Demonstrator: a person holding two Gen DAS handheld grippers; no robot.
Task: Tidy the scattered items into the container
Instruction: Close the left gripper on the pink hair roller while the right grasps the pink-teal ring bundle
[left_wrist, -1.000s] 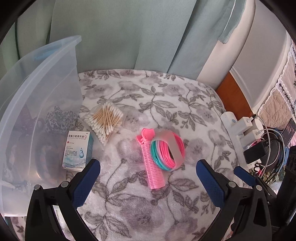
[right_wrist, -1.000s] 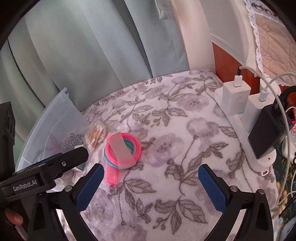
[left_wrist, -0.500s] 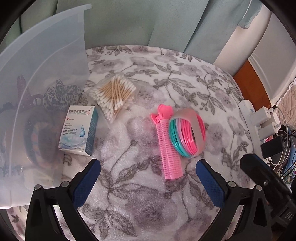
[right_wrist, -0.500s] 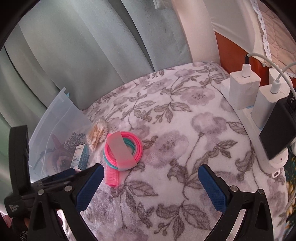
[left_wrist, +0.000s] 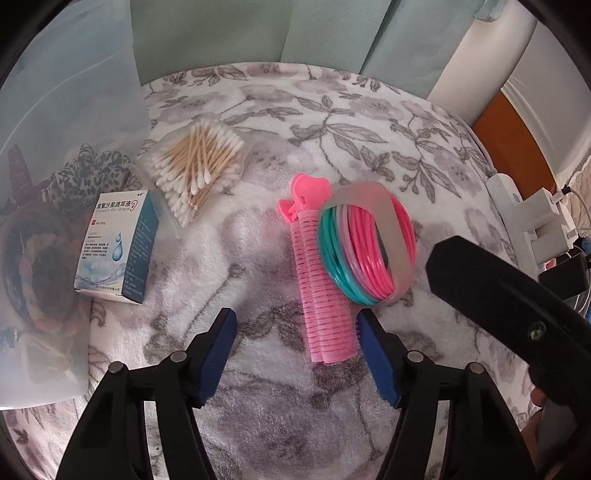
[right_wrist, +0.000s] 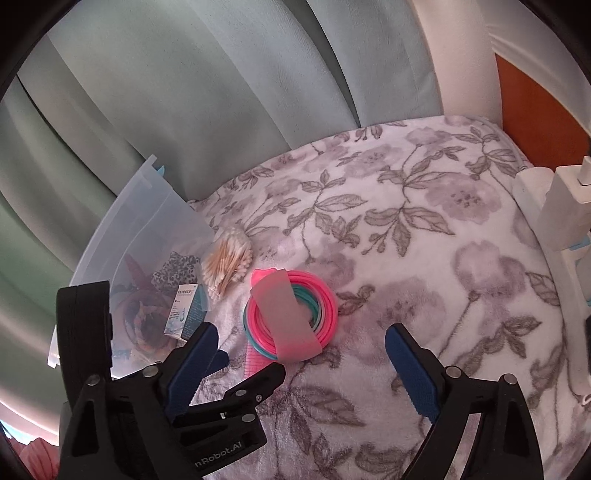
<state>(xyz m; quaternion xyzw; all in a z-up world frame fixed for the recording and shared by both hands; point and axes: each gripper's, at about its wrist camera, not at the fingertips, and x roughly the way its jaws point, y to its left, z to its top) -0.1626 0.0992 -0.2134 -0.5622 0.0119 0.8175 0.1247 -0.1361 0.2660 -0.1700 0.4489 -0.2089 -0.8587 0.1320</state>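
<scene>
Left gripper (left_wrist: 297, 354) low over floral blanket (left_wrist: 369, 122), jaws closing, near end of pink hair roller (left_wrist: 325, 291) between the pads, not yet pinched. Right gripper (right_wrist: 301, 363) jaws closing too, only blanket between them, hair tie bundle (right_wrist: 291, 314) just ahead. Bundle leans on roller. Farther left: ear drops box (left_wrist: 114, 247), bag of cotton swabs (left_wrist: 199, 170), both beside clear container (left_wrist: 74, 92). Curtain (right_wrist: 221, 92) behind.
</scene>
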